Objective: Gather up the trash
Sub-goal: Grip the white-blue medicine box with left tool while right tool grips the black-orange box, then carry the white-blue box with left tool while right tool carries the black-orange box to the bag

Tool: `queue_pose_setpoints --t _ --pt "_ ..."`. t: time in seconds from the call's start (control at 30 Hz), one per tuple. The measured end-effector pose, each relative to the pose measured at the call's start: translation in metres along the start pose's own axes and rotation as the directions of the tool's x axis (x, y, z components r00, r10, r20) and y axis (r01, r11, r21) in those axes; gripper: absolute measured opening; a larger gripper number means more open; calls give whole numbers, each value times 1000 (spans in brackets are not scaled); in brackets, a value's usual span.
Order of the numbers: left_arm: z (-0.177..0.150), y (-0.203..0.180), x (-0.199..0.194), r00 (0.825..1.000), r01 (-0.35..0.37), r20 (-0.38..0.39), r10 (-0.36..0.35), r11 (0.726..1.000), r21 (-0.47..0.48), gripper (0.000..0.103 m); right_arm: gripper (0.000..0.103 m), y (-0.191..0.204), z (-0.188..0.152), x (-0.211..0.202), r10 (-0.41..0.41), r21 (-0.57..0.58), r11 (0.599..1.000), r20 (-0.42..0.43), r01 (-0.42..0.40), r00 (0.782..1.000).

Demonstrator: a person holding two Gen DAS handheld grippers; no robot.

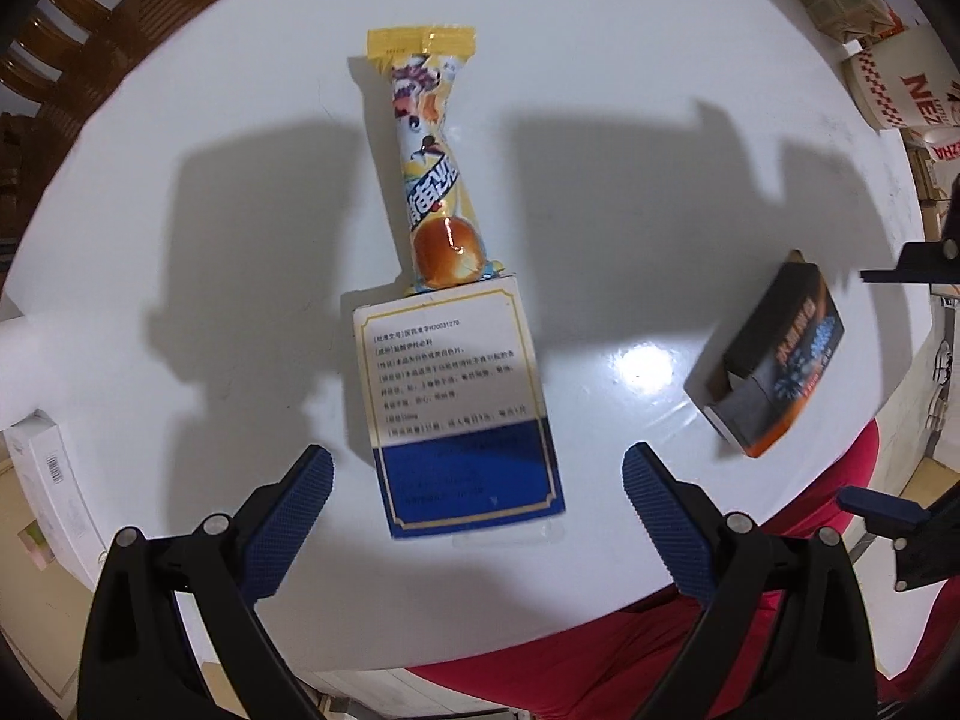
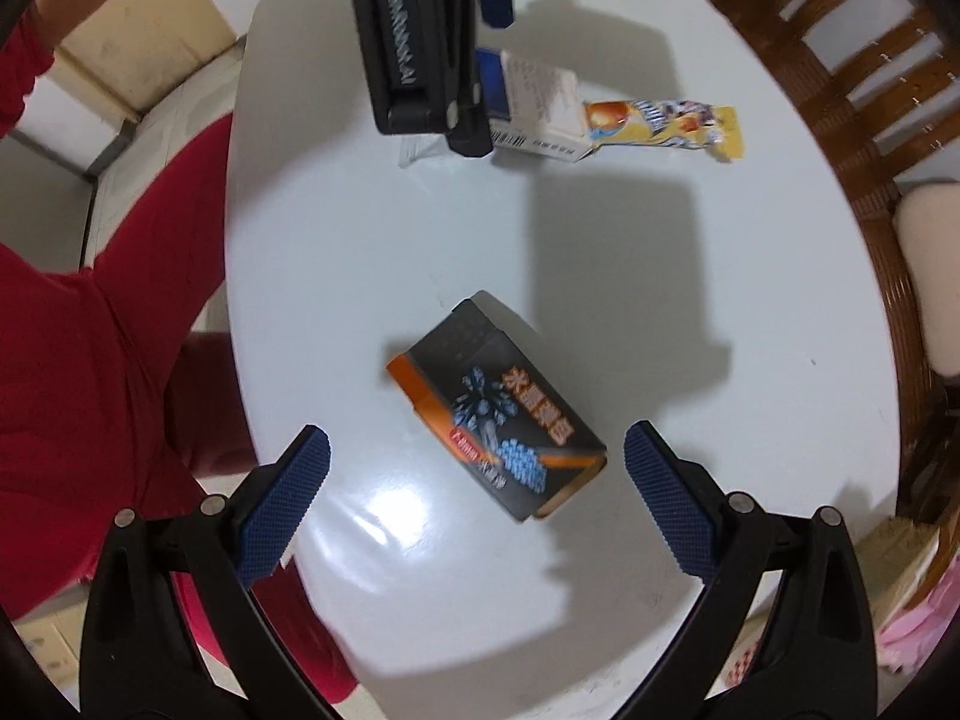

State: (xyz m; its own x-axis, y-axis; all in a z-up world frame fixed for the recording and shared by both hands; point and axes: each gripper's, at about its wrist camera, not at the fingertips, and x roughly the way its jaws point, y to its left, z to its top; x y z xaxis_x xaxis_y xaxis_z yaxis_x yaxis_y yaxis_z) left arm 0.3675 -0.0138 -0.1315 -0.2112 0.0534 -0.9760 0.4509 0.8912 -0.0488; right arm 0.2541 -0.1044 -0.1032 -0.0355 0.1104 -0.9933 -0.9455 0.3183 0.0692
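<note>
My left gripper [image 1: 477, 492] hangs wide open over the white round desk [image 1: 600, 90], holding nothing; its blue pads sit either side of the blue end of a white-and-blue medicine box [image 1: 456, 402] lying flat below. A yellow snack wrapper [image 1: 429, 168] stretches away from the box's far white end, its near end touching or slightly overlapping that edge. Off to the right lies a dark box with an orange edge [image 1: 774, 354], well apart from the other two.

My right gripper [image 2: 477, 480] is also spread wide and empty, poised above that same dark box [image 2: 498, 408], which sits skewed between the pads, not touched by either.

Nothing lies between either gripper and its box. A dark wooden chair [image 1: 90, 30] stands at the desk's far rim, and cartons and a red-and-white printed paper cup [image 1: 894, 84] crowd the upper right of the left view.

Only the right view shows my red sleeve and clothing [image 2: 108, 330], the body of the left gripper from outside, partly covering the medicine box [image 2: 540, 108], and the box's barcoded side. Only the left view shows the box's printed top panel.
</note>
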Motion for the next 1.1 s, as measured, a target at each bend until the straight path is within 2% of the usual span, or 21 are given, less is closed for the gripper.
queue_pose_setpoints --t 0.13,0.27,0.33,0.4,0.47,0.63,0.73,0.87,0.93,1.1 --pt "5 5 11 1000 14 -14 -14 1000 -4 95 96 3 7 23 -6 -54 999 -54 3 999" --pt "11 11 20 999 25 -23 -25 1000 -18 95 95 -2 9 41 -21 -49 999 -84 17 996" --pt "13 15 22 999 36 -20 -37 999 -31 95 81 -4 9 46 -19 -39 999 -90 15 996" --pt "14 23 25 998 53 -16 -54 997 -53 94 77 -5 8 50 -19 -29 999 -95 16 995" --pt "15 27 26 998 63 -13 -64 996 -69 92 74 -3 8 51 -27 -32 999 -85 24 996" --pt "15 30 30 998 62 -29 -64 995 -76 70 62 -5 7 48 -48 -1 999 -55 48 997" --pt "12 26 28 999 27 -15 -28 997 -79 60 60 -5 6 46 -65 30 997 -40 66 997" --pt "9 23 22 999 43 11 -42 995 -88 59 59 -9 5 40 -107 78 991 -22 109 994" --pt "4 22 16 999 10 38 -7 996 -86 59 59 -9 4 36 -125 107 986 -12 125 992" --pt "-15 25 0 997 19 81 -11 995 -98 59 57 3 0 21 -150 196 971 53 137 987"
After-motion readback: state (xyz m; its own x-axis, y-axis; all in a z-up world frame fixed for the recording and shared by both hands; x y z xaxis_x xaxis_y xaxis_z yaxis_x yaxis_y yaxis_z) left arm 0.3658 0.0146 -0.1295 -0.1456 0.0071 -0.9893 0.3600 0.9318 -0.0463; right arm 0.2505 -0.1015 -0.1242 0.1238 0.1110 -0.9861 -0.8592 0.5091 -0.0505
